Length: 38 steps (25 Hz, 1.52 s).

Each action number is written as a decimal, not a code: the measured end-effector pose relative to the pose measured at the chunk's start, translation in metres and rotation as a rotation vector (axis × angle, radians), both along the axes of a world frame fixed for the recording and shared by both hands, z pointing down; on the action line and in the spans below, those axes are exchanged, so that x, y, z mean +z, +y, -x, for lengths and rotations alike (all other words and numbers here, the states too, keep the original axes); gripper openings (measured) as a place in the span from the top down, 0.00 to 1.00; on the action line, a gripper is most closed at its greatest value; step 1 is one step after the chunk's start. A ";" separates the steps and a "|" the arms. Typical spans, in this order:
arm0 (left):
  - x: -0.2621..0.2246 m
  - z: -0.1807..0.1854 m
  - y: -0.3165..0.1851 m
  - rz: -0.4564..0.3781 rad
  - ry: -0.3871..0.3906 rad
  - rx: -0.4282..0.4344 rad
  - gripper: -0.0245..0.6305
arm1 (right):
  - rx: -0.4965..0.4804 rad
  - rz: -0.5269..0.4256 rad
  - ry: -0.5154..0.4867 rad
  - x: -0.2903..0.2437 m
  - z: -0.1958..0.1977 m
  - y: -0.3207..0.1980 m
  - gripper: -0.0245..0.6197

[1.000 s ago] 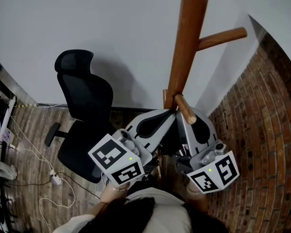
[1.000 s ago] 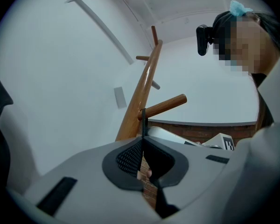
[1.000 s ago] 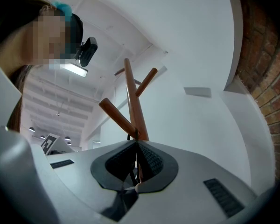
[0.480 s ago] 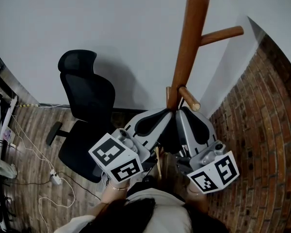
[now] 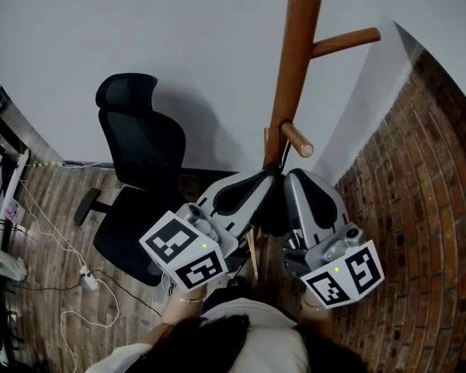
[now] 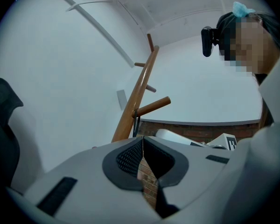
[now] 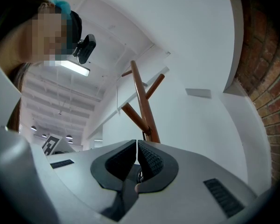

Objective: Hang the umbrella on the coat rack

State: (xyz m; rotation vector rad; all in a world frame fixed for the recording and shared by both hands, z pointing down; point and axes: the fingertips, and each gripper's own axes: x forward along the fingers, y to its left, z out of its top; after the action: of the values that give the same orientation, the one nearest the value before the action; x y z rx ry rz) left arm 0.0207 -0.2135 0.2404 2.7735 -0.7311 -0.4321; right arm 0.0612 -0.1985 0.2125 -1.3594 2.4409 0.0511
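Black office chair (image 5: 136, 169), just the one, sits toward the left edge of the wood floor (image 5: 54, 208), its back near the white wall (image 5: 179, 37). White cables (image 5: 46, 239) trail along that same left edge, and open floor lies between them and the chair.

Moving right, there are two grippers, side by side and nearly touching. The left gripper (image 6: 142, 141) has its pads pressed together at the tips, and only brick shows through the wedge lower down, so nothing is pinched. One umbrella (image 5: 273, 214) shows as a dark shape squeezed between the two gripper heads, directly under the lower peg (image 5: 297, 140) and close against the pole. A thin black cord (image 6: 136, 123) drops from that peg's base.

One coat rack (image 5: 293, 68) is here, with two pegs in the head view, the upper peg (image 5: 344, 42) pointing right. The right gripper (image 7: 136, 146) is closed to a hairline slit. A dark strip sits in the hollow behind its pads, and I cannot tell whether it is gripped.

Brick wall (image 5: 419, 208) hems in the right side, so there is little room there.
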 end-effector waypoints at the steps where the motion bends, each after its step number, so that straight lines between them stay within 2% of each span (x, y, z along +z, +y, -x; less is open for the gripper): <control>1: 0.000 0.000 0.002 -0.001 0.000 -0.003 0.94 | -0.001 -0.002 0.000 0.000 -0.001 0.002 0.90; 22: 0.009 0.018 0.083 0.003 0.020 -0.139 0.95 | -0.065 -0.001 0.033 0.012 0.002 0.075 0.91; 38: 0.011 0.013 0.148 0.000 -0.014 -0.185 0.95 | -0.061 0.019 0.008 0.018 -0.013 0.133 0.91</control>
State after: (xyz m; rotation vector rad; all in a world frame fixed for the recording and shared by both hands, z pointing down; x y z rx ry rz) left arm 0.0075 -0.0660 0.2516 2.7217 -0.9961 -0.4478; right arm 0.0738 -0.0653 0.2306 -1.2938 2.4935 0.0187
